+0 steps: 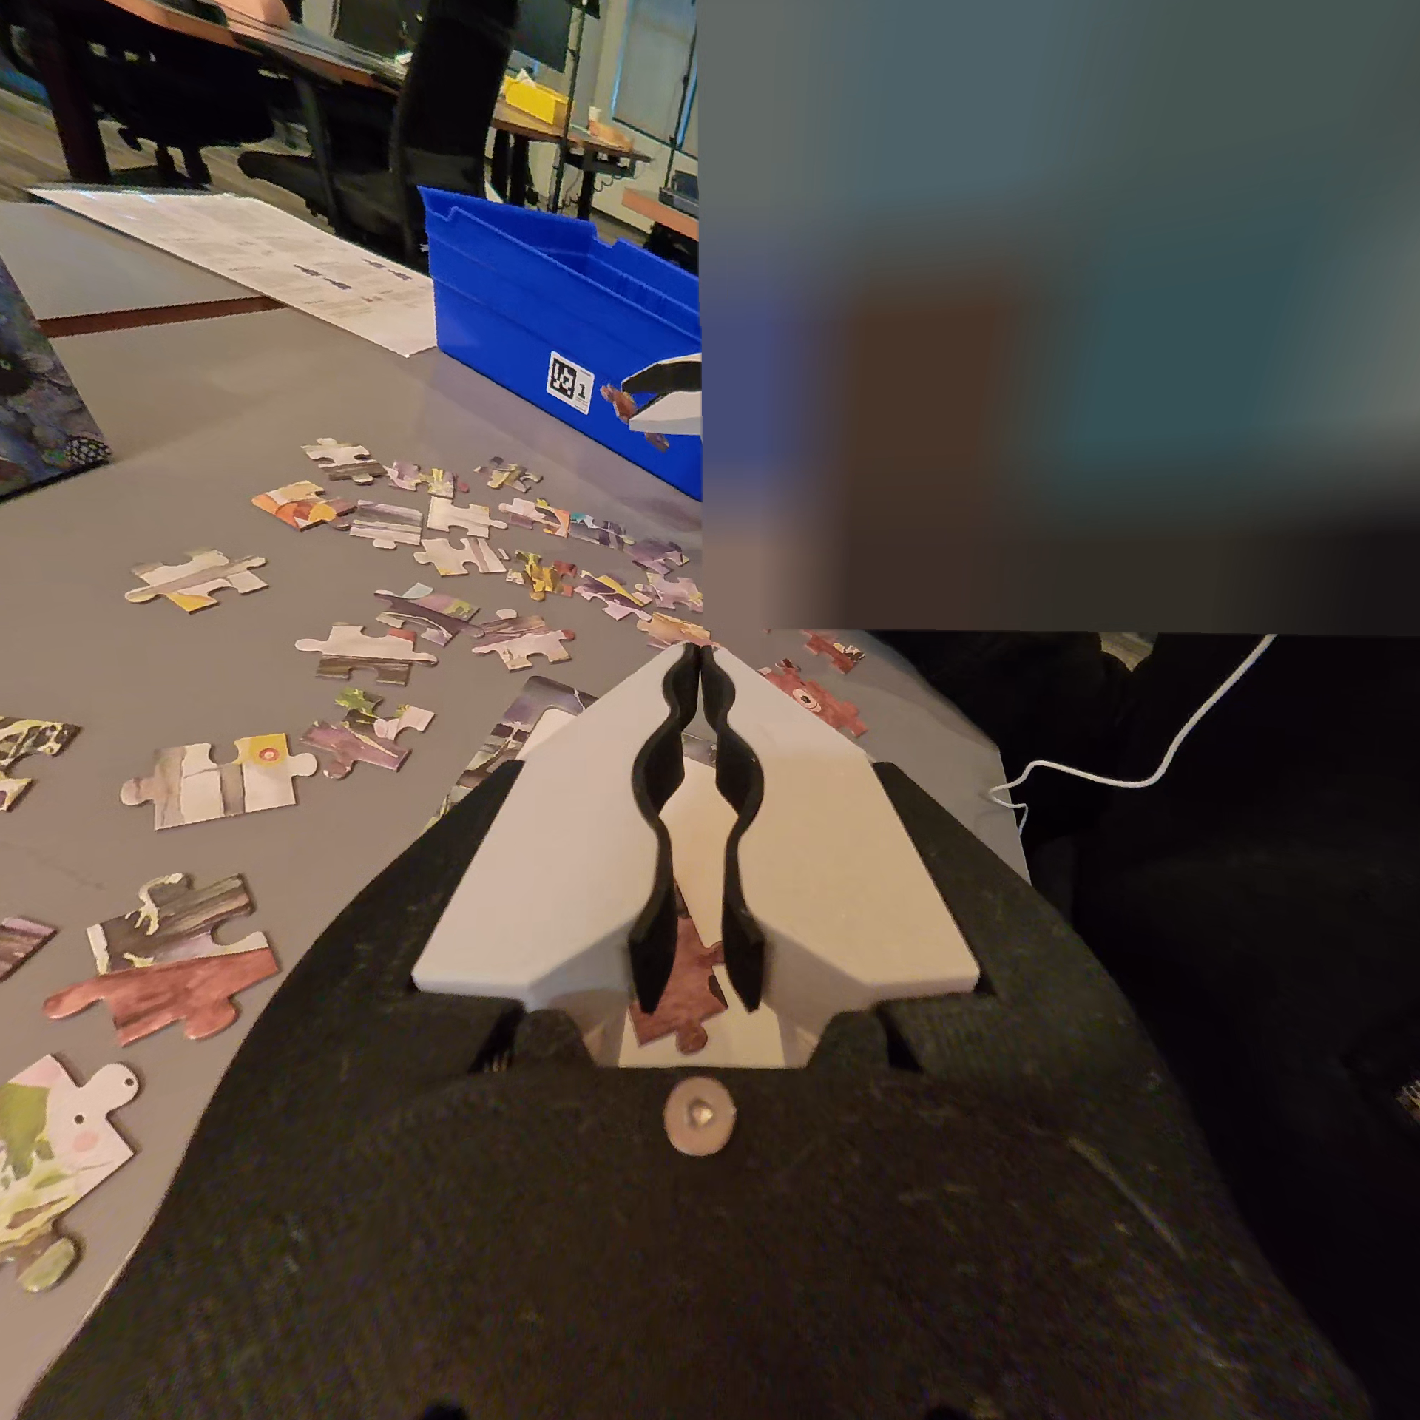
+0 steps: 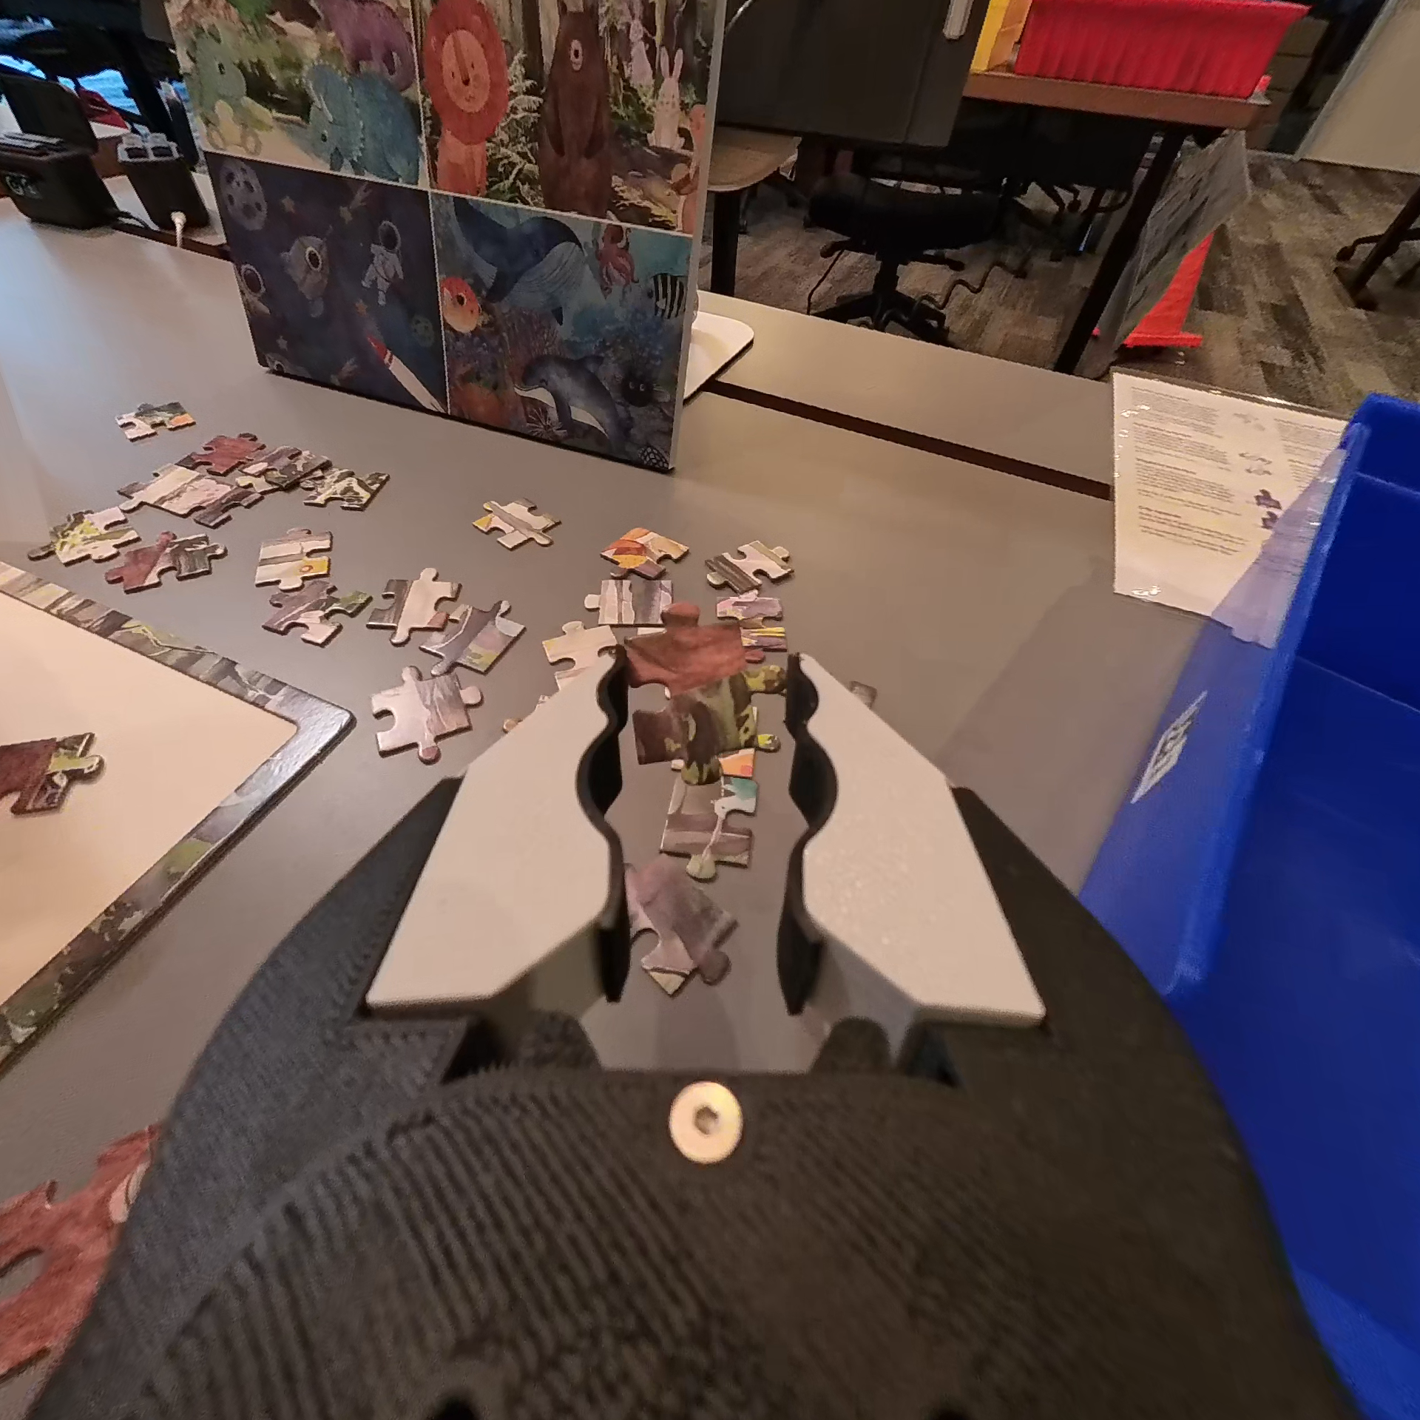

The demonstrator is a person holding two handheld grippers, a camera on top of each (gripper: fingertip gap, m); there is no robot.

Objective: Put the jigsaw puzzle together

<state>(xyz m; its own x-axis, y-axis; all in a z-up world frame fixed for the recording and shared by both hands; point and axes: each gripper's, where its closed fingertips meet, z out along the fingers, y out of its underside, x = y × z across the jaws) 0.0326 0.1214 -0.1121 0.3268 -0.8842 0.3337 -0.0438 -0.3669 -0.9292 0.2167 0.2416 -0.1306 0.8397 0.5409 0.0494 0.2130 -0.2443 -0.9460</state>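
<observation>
My right gripper (image 2: 703, 672) is shut on a brown and green puzzle piece (image 2: 684, 657) and holds it above the grey table. It also shows far off in the left wrist view (image 1: 638, 403), in front of the blue bin. My left gripper (image 1: 701, 653) is shut with its tips touching and nothing between them. It hovers over the puzzle tray (image 1: 538, 707), where a brown piece (image 1: 684, 991) lies. The tray's dark border (image 2: 253, 776) shows at the left, with a brown piece (image 2: 42, 768) inside. Several loose pieces (image 2: 423, 603) lie scattered on the table (image 1: 369, 653).
The picture box (image 2: 461, 230) stands upright at the back of the table. A blue bin (image 2: 1268, 807) stands close on the right of my right gripper. A printed sheet (image 2: 1191, 492) lies behind it. A white cable (image 1: 1114, 768) hangs off the table edge. The gap from one gripper's tips to the other's is roughly 25 cm.
</observation>
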